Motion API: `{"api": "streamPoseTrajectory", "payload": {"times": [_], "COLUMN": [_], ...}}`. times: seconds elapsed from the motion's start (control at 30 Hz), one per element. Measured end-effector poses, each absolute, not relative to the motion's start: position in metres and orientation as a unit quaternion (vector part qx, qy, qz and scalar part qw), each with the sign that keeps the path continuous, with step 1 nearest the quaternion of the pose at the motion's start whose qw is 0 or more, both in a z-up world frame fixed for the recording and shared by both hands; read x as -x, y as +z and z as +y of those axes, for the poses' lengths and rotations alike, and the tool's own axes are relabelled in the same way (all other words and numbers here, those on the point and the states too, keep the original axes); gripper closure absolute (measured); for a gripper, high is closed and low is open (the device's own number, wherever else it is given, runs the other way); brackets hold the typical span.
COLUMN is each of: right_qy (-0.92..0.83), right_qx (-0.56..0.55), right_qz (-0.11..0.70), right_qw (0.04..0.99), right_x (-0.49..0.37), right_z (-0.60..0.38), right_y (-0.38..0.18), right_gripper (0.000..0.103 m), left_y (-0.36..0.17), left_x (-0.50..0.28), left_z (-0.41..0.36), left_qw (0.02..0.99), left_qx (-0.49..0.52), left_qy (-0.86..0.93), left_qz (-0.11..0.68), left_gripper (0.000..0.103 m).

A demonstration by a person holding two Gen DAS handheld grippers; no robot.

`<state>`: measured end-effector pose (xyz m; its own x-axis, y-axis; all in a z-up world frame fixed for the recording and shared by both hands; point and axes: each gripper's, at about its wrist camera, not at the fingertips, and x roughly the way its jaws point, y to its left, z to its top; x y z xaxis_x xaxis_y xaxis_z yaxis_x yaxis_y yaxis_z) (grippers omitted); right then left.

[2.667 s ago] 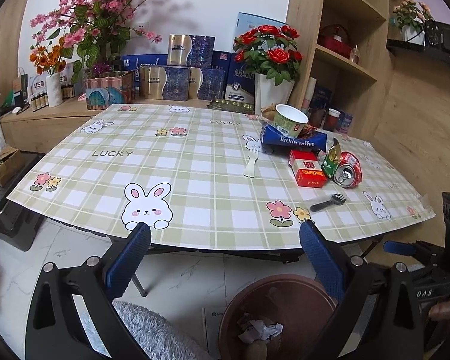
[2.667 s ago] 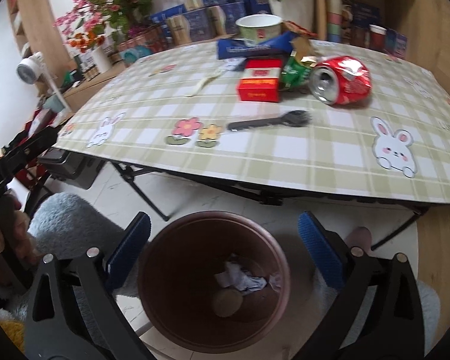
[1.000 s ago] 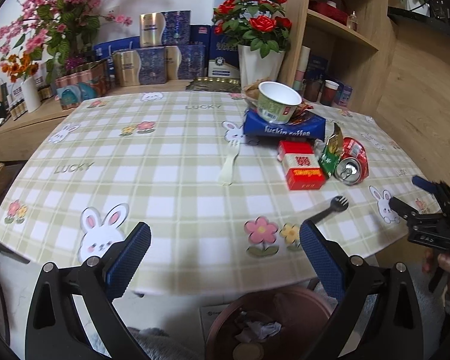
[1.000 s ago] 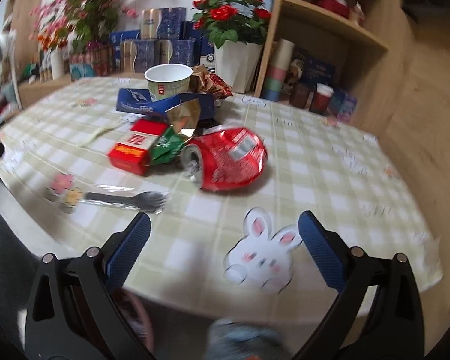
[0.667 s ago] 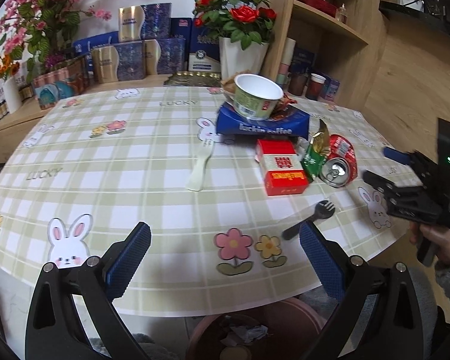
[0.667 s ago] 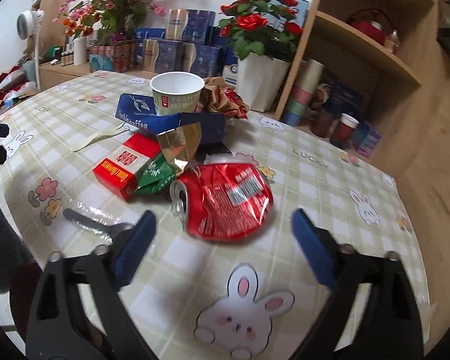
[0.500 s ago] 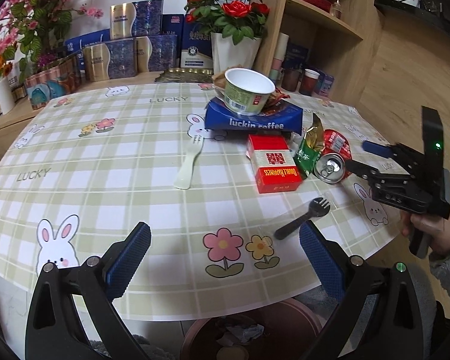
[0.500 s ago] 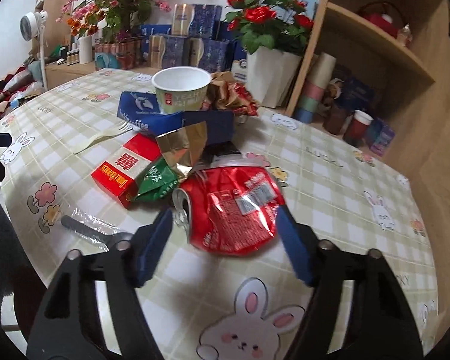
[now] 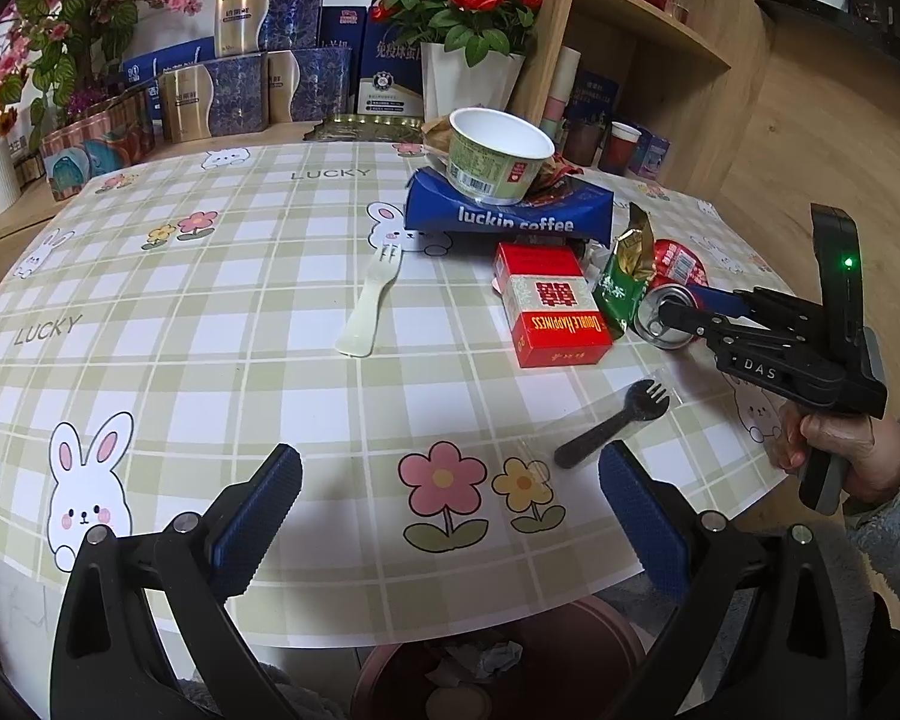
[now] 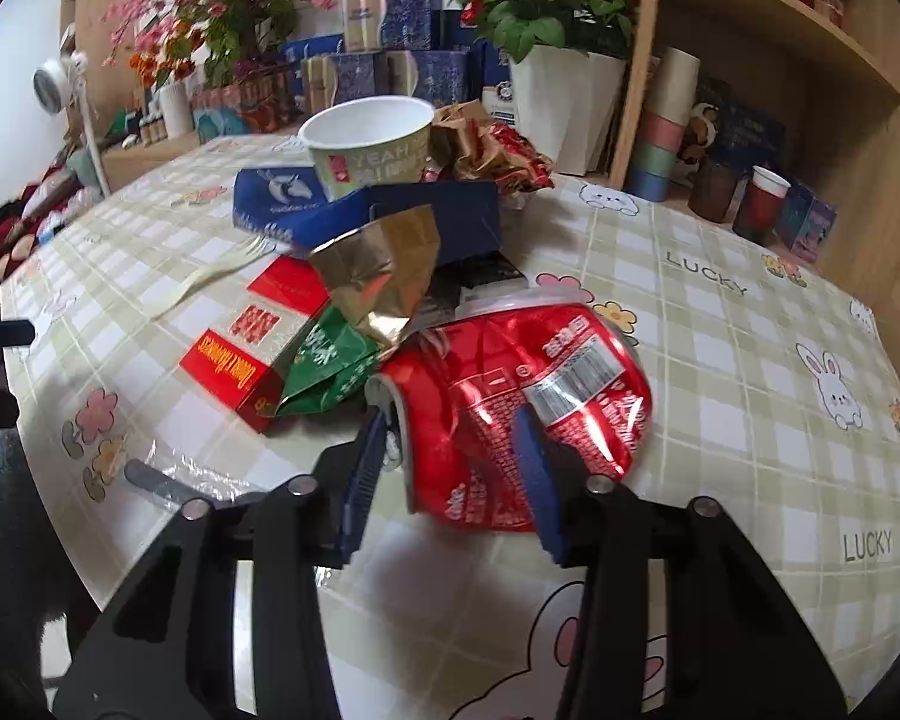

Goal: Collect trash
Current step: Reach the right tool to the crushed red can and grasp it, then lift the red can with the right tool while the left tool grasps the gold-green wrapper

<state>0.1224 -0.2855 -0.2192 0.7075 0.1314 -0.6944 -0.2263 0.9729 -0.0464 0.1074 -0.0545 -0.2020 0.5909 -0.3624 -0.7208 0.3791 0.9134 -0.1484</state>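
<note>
One crushed can [image 10: 510, 384] — two forks [image 9: 369, 300].

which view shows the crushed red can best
The right wrist view: the crushed red can fills the centre, label readable, with the right gripper jaws, which have just been closing, on either side of it. The left wrist view shows only its open end, partly hidden by the gripper.

Crushed can [image 10: 528, 384]: thin metal, glossy red print, creased. Tablecloth [image 9: 210, 324]: smooth, faintly sheened, plastic-looking. Red carton [image 9: 549, 312]: printed card, slight gloss. Foil packet [image 10: 384, 276]: crinkled, gold metallic inside, green gloss outside. Black spork [image 9: 612, 423]: matt plastic under clear shiny film. Cup [image 9: 495, 156]: paper, matt white within. Shelving [image 9: 648, 30]: matt wood grain.
</note>
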Motion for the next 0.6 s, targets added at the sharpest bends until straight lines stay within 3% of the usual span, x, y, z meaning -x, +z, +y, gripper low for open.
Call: {"api": "streamPoseTrajectory", "payload": {"times": [0.2,0.6], "right_qy": [0.105,0.064], "right_qx": [0.061,0.000], "right_qz": [0.359,0.322], "right_qw": [0.925,0.945], "right_x": [-0.111,-0.080], "right_z": [-0.287,-0.314], "right_y": [-0.213,-0.192], "right_gripper": [0.075,0.078], "left_y": [-0.204,-0.189], "left_x": [-0.107,-0.121], "left_z": [-0.062,-0.101], "left_qw": [0.889,0.879], "left_qx": [-0.012,-0.025], "left_qy": [-0.218,-0.278], "left_qz": [0.402,0.386], "left_gripper": [0.006,0.006]}}
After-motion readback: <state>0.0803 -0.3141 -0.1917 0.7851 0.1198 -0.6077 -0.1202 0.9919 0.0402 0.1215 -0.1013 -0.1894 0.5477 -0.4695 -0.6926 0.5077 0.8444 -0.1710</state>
